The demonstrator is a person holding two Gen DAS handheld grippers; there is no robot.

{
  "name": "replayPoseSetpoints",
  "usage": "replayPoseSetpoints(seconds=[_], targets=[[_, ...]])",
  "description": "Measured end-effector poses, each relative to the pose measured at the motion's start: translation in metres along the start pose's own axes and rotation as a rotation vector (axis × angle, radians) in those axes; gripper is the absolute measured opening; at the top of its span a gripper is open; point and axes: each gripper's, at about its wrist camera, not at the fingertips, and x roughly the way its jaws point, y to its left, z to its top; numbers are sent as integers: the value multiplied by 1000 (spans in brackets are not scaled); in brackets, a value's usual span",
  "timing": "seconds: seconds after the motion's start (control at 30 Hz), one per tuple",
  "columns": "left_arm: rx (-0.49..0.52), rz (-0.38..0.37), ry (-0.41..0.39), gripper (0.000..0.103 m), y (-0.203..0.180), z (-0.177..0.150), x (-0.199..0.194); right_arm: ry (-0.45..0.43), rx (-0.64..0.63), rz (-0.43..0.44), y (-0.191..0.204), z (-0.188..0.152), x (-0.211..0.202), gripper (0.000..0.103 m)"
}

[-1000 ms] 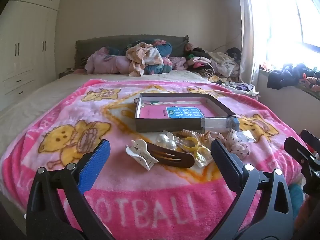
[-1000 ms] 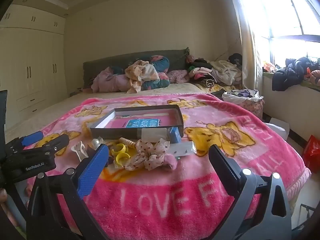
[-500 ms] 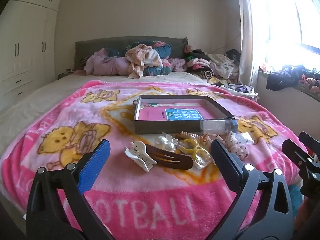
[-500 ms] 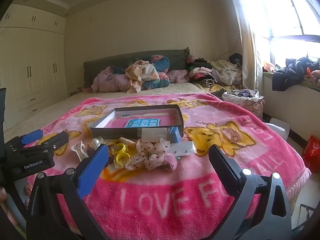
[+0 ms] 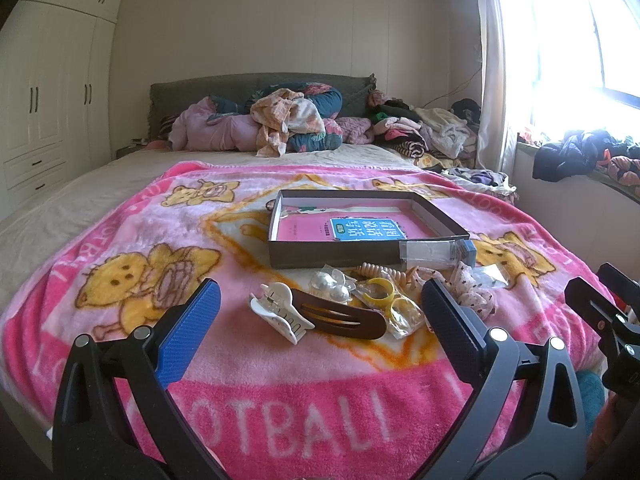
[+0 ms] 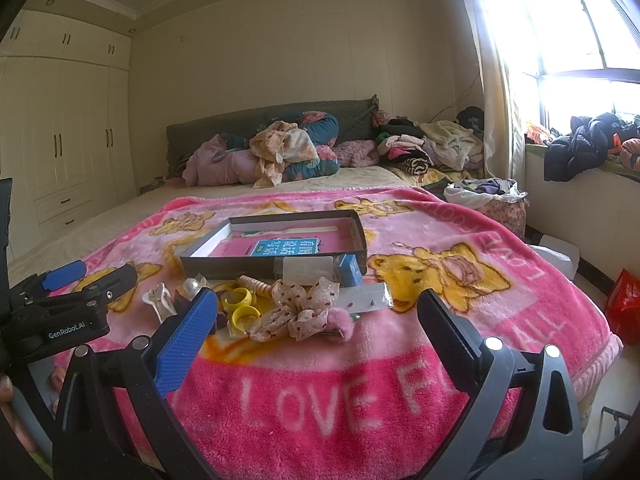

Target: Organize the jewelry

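A shallow dark box (image 5: pixel 440 218) with a pink and blue booklet (image 5: pixel 368 229) inside lies on the pink blanket; it also shows in the right wrist view (image 6: pixel 358 226). In front of it lies a pile: a white claw clip (image 5: pixel 280 312), a brown hair clip (image 5: pixel 344 318), pearl earrings (image 5: pixel 332 286), yellow rings (image 5: pixel 380 298), a spotted bow (image 6: pixel 300 308) and a card of ear studs (image 6: pixel 364 300). My left gripper (image 5: pixel 316 316) is open and empty, just short of the pile. My right gripper (image 6: pixel 316 320) is open and empty, in front of the bow.
The blanket (image 5: pixel 140 240) covers the bed's near half. Heaped clothes and pillows (image 5: pixel 288 124) lie at the headboard. A wardrobe (image 5: pixel 40 100) stands left. A window sill with clothes (image 5: pixel 580 156) is right. A laundry basket (image 6: pixel 492 200) and a red bag (image 6: pixel 624 308) stand beside the bed.
Both grippers have moved slightly forward toward the pile and box. Both stay open. Nothing on the blanket has moved.
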Motion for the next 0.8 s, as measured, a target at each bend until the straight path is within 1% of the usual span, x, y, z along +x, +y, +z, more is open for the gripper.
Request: replayPoseSetpoints(seconds=[0.8], targets=[[-1,0,1,92,-1,-1,0,-1,2,1,-1,0,1,97]])
